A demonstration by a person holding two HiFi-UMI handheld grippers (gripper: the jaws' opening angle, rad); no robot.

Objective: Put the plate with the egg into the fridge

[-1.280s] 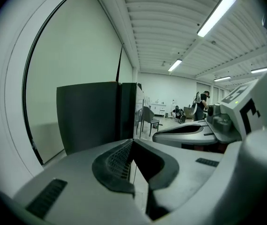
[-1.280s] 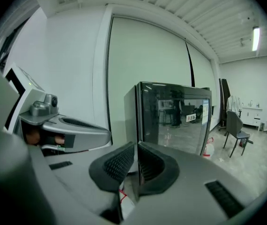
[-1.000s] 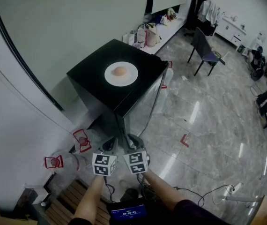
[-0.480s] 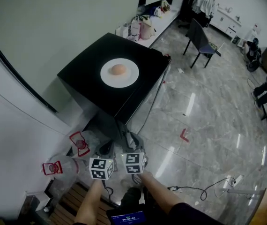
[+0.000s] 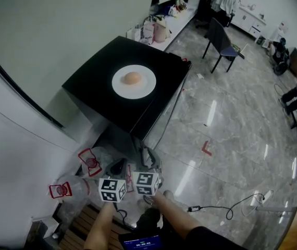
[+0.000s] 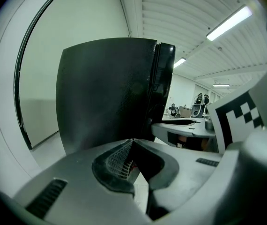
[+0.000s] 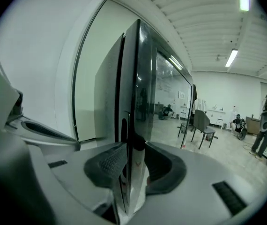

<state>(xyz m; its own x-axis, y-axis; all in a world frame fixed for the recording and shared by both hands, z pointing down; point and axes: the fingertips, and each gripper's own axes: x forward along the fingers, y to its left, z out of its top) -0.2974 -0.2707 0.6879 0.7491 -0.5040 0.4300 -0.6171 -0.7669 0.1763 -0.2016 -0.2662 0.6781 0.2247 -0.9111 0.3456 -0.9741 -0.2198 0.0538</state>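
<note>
A white plate (image 5: 146, 86) with a brown egg (image 5: 133, 77) lies on top of a low black fridge (image 5: 94, 79). Both grippers hang in front of the fridge, below its top. My left gripper (image 5: 119, 164) is shut with nothing in it and faces the fridge's black side (image 6: 105, 93). My right gripper (image 5: 147, 153) has just been opening its jaws. The edge of the fridge's glossy door (image 7: 136, 93) now stands between its pads (image 7: 106, 165), and I see no squeeze on it.
Two clear jugs with red handles (image 5: 90, 160) (image 5: 60, 190) sit on the floor left of the grippers, next to a wooden pallet (image 5: 78, 228). A chair (image 5: 221, 40) and bags (image 5: 151, 30) stand beyond the fridge. A cable (image 5: 226, 210) trails on the glossy floor.
Both grippers have sunk a little in front of the fridge and drawn closer together. Plate and egg have not moved.
</note>
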